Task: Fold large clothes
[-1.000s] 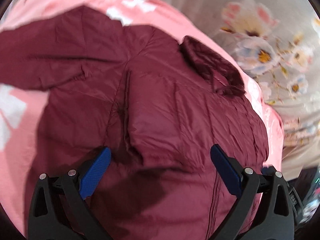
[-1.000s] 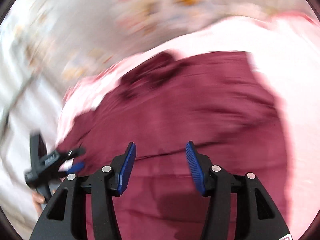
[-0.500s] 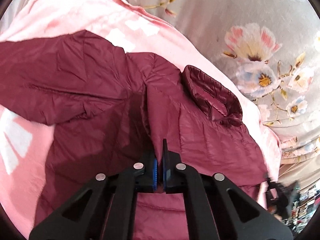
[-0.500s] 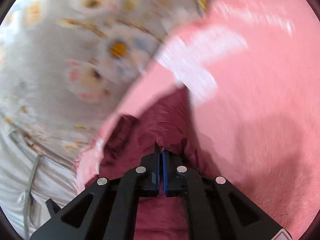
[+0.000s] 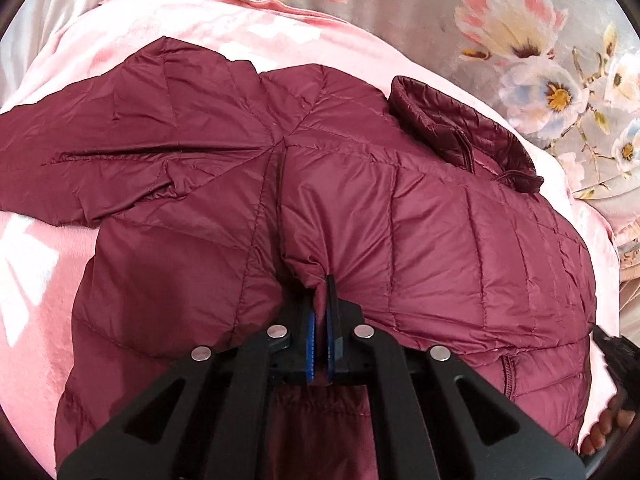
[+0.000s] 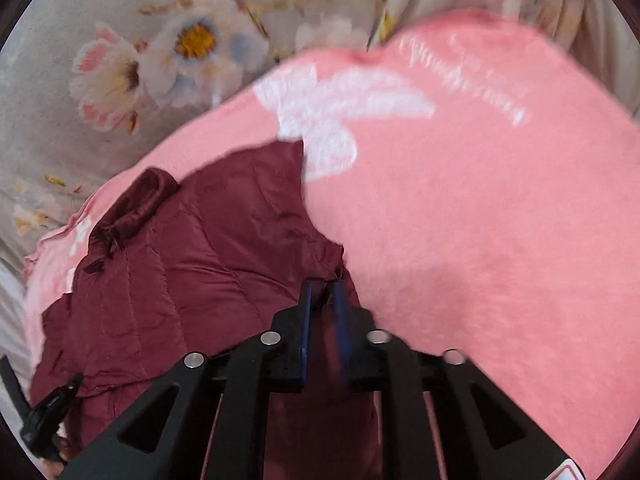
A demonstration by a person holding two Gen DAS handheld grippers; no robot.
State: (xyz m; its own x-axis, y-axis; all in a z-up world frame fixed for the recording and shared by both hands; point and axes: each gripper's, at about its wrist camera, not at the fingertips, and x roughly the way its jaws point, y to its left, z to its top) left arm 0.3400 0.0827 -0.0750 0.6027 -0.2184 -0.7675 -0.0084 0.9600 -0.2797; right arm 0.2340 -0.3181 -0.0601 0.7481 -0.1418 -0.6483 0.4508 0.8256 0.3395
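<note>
The left gripper (image 5: 320, 312) has its blue pads pressed together on a pinched fold of the maroon down jacket (image 5: 420, 240), in the lower middle of the left wrist view, and the cloth gathers in small pleats toward the jaws. The gripper points steeply down at the chest of the jacket.

The right gripper (image 6: 323, 304) shows in the lower middle of the right wrist view. Its jaws are opening, a narrow gap stands between the pads, and maroon cloth of the jacket (image 6: 200, 264) lies in this gap at its right edge; whether the pads press on it I cannot tell, the picture is blurred there. It also tilts downward.

A hand (image 5: 604, 428) is partly seen at the lower right edge of the left wrist view.

The jacket lies spread out, one sleeve (image 5: 120, 148) reaching to the left of the frame and the collar (image 5: 460, 128) in the upper right. Under it is a pink blanket (image 6: 480, 220) with white pattern. Behind the blanket is a grey bedsheet with printed flowers (image 5: 520, 40), filling the upper part of both views.
</note>
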